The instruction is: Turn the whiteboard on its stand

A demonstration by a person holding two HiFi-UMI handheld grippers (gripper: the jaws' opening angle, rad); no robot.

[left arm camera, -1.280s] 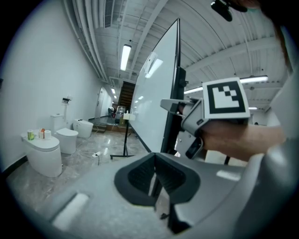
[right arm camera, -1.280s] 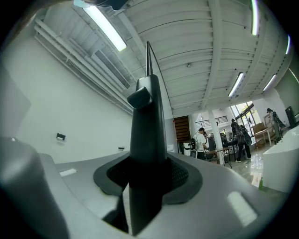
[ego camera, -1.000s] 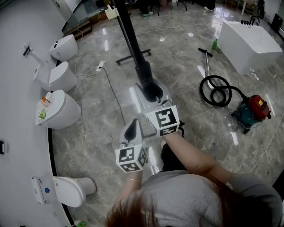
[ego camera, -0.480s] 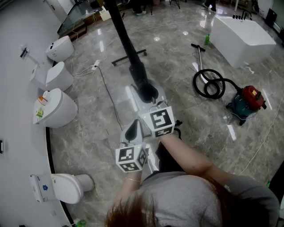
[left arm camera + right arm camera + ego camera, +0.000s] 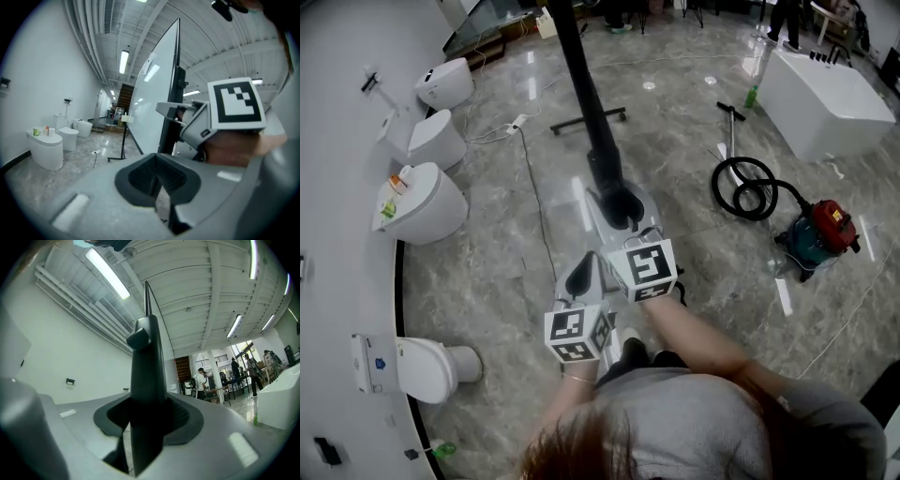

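Right claw [image 5: 622,204] is clamped on the black edge frame of the whiteboard [image 5: 584,89], the dark upright filling the gap between its pads in the right gripper view; its jaws have just opened a touch further, with the frame between them. Left claw [image 5: 581,277] sits just beside it at 7 o'clock, its pads drawn together with nothing between them, pointing at the board's white face without touching it. In the head view the whiteboard shows edge-on as a black bar running from the right claw up toward 12 o'clock, with one black foot of its stand [image 5: 589,119] lying across the marble floor [image 5: 684,141]. White toilets [image 5: 422,202] line the wall at 9 to 10 o'clock. A red and teal vacuum cleaner [image 5: 820,234] stands at 3 o'clock, and a white bathtub [image 5: 820,98] at 2 o'clock.
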